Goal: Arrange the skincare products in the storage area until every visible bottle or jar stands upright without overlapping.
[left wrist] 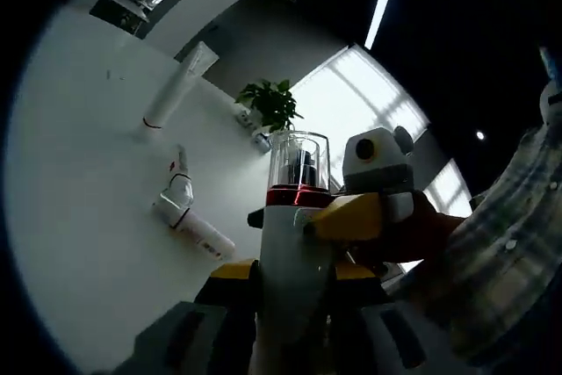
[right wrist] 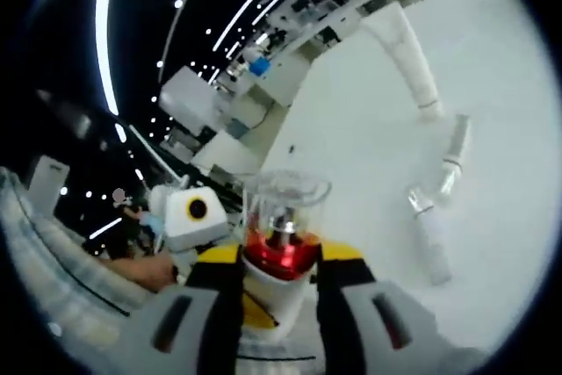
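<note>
Both tools hold the same pump bottle above the white counter: in the left gripper view the left tool is clenched on its white body low down, jaws on either side, with the red collar and clear cap rising ahead of the jaws, while the right tool comes in from the right and presses its yellow jaw at the body just under the collar. In the right gripper view the right tool grasps the bottle around the red collar, the clear cap just ahead of the jaws, and the left tool sits to the left. Ahead and to the left of the left tool, well apart from it, lie a long tube and two smaller bottles, all on their sides, so the task looks far from finished. The held bottle looks like rigid, smooth plastic, probably light to moderate in weight and slippery. The clear cap is likely thin and may pop off or crack if squeezed, so the white body is the safer place to hold. The tube looks soft and would dent, so a hold near its stiff cap end should serve best.
</note>
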Tool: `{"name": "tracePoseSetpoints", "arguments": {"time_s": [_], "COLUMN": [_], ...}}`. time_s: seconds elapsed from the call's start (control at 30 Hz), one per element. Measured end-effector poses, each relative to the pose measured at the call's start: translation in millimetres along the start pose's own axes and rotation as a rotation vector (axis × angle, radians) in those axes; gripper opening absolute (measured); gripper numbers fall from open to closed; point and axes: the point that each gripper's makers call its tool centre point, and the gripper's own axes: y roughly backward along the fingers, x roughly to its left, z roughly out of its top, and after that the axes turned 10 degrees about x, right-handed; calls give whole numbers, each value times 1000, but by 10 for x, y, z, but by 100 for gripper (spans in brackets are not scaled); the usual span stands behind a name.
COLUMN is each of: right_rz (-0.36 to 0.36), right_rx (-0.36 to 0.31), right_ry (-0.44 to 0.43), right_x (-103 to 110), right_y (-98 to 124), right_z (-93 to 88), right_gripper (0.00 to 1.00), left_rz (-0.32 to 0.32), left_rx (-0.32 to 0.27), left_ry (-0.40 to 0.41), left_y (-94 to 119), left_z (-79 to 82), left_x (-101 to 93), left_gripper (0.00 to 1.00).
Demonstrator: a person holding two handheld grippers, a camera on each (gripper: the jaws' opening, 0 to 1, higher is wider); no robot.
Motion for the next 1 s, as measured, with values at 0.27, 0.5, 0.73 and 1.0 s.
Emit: {"name": "tracePoseSetpoints", "arguments": {"time_s": [0.27, 0.5, 0.73, 1.0], "right_rz": [-57, -126, -184, -235], "right_rx": [-8, 3, 19, 30], "right_ry": [153, 298, 379, 374], "right_x": [22, 2, -65, -244], "right_y": [-3, -22, -34, 17], "right_z": [7, -52, -102, -122], "right_gripper": [29, 29, 28, 28], "left_rz": [40, 79, 137, 171], "left_rx": [-13, 1, 43, 14], "left_ry": [-23, -7, -53, -18], "left_y": [-8, -46, -38, 67], "left_z": [29, -9, -83, -77], "left_x": [59, 122, 211, 298], "left_gripper": [34, 37, 35, 37]}}
